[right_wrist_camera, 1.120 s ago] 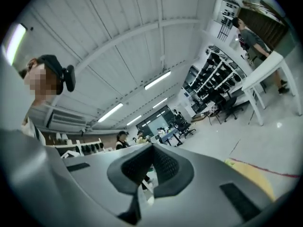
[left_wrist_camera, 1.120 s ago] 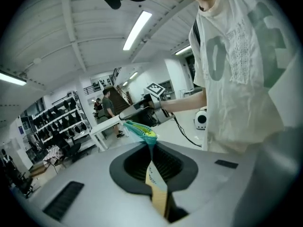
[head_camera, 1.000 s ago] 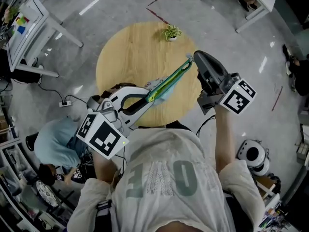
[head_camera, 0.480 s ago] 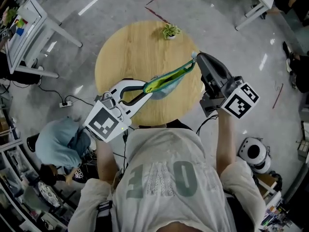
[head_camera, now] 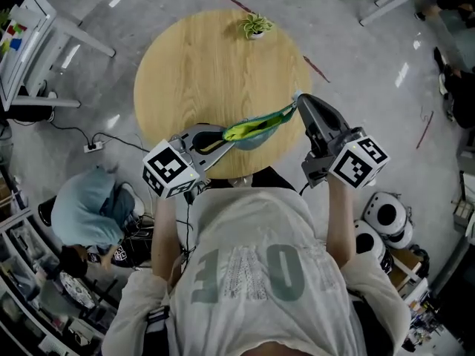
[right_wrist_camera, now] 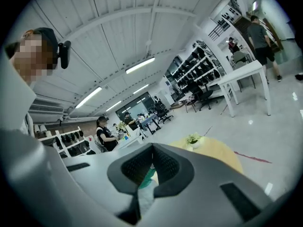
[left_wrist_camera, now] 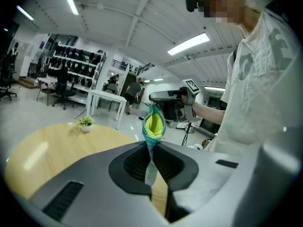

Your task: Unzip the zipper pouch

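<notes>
Below, a pale round wooden table [head_camera: 208,73] filled the floor space, and over its near edge the left gripper [head_camera: 220,141] and right gripper [head_camera: 299,102] each had jaws clamped on one end of the teal fabric zipper pouch [head_camera: 256,128], stretched in the air between them. Its mouth gaped (yellow-green lining showing, nothing visible inside), so the unzipping looked largely done. At the far edge stood a small white pot of green leaves [head_camera: 254,27].
</notes>
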